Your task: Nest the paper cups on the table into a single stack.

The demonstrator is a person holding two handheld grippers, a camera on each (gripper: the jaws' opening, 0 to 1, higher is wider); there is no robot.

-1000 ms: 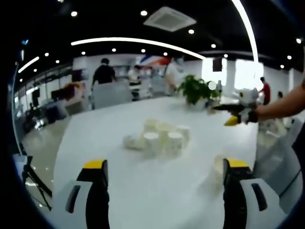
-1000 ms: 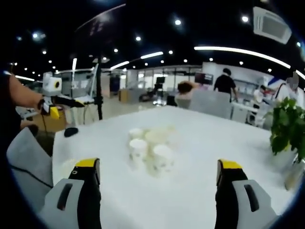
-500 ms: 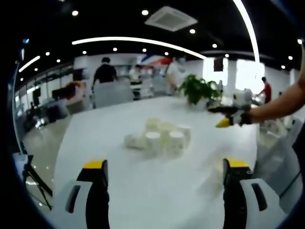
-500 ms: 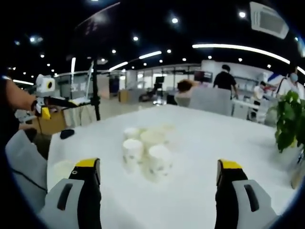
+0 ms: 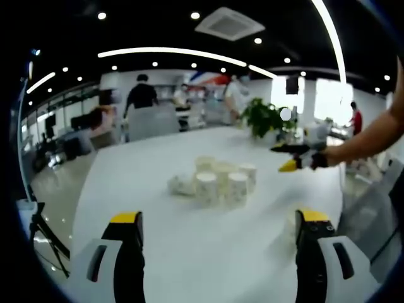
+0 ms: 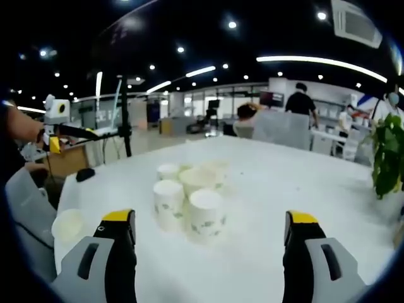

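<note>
where the white table (image 5: 189, 240) spreads under both views, its top is bare apart from the cups and, in the right gripper view, a small dark object (image 6: 84, 174) near its far left edge. the room behind is an open office: dark ceiling with spot lights and long light strips, a ceiling vent (image 5: 230, 23), desks, a grey chair back (image 6: 283, 127), a tripod stand (image 6: 125, 120), several people standing far off. a potted plant (image 5: 264, 117) sits at the far side of the table.

paper cups (image 5: 218, 180) stand in a tight cluster near the table's middle, mostly mouth-down so nothing shows inside them. in the left gripper view i count about five upright plus one lying on its side at the cluster's left (image 5: 180, 184); exact count uncertain, blurred. in the right gripper view two cups are nearest (image 6: 189, 211), others packed behind. one more cup (image 6: 67, 224) stands apart by the table edge, open mouth up; contents cannot be told.

left gripper (image 5: 218, 259): jaws wide apart, holding nothing, short of the cluster. right gripper (image 6: 211, 255): jaws wide apart, holding nothing, cups ahead between them but not touched.
</note>
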